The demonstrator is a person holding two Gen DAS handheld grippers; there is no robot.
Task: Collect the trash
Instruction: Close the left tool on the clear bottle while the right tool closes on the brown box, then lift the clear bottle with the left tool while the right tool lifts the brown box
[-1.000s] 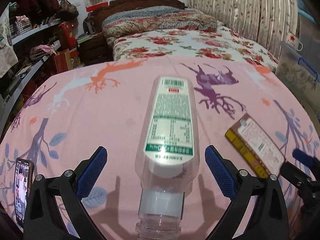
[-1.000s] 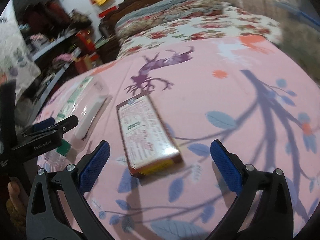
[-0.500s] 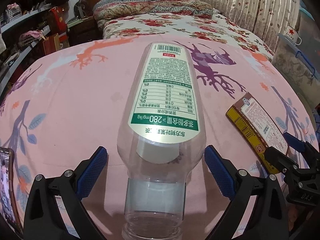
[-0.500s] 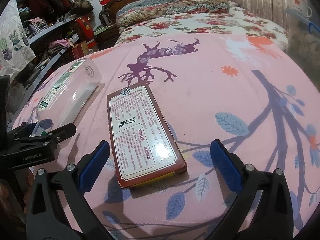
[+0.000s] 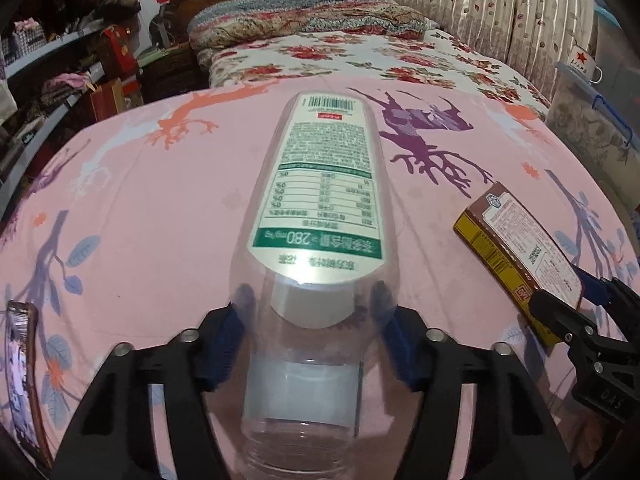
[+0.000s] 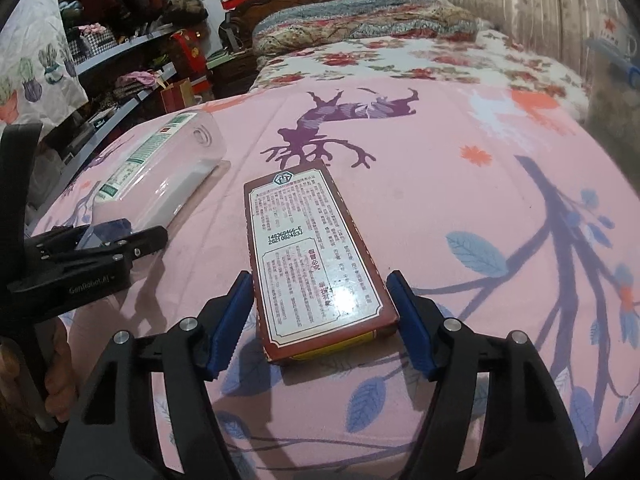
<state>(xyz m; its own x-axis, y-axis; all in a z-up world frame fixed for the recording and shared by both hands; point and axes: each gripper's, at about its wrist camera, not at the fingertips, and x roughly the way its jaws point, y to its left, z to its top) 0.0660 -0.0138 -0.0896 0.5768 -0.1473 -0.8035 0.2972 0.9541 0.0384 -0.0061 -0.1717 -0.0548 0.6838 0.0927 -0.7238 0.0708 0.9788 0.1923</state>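
Observation:
A clear empty plastic bottle [image 5: 320, 216] with a green and white label lies on the pink tablecloth [image 5: 152, 216], neck toward me. My left gripper [image 5: 312, 332] is shut on its shoulder, blue pads pressed on both sides. The bottle also shows in the right wrist view [image 6: 160, 172], with the left gripper [image 6: 120, 236] on it. A flat brown and yellow carton [image 6: 316, 260] lies to the right. My right gripper [image 6: 320, 320] straddles its near end, pads close to both sides with small gaps. The carton [image 5: 520, 248] and the right gripper [image 5: 576, 304] show in the left wrist view.
A phone [image 5: 20, 372] lies at the table's left edge. A bed with a floral cover [image 5: 360, 52] stands beyond the table. Cluttered shelves [image 6: 120, 56] run along the left. A storage box [image 5: 592, 120] stands at the right.
My left gripper has closed on the bottle. My right gripper has narrowed around the carton's near end and moved forward.

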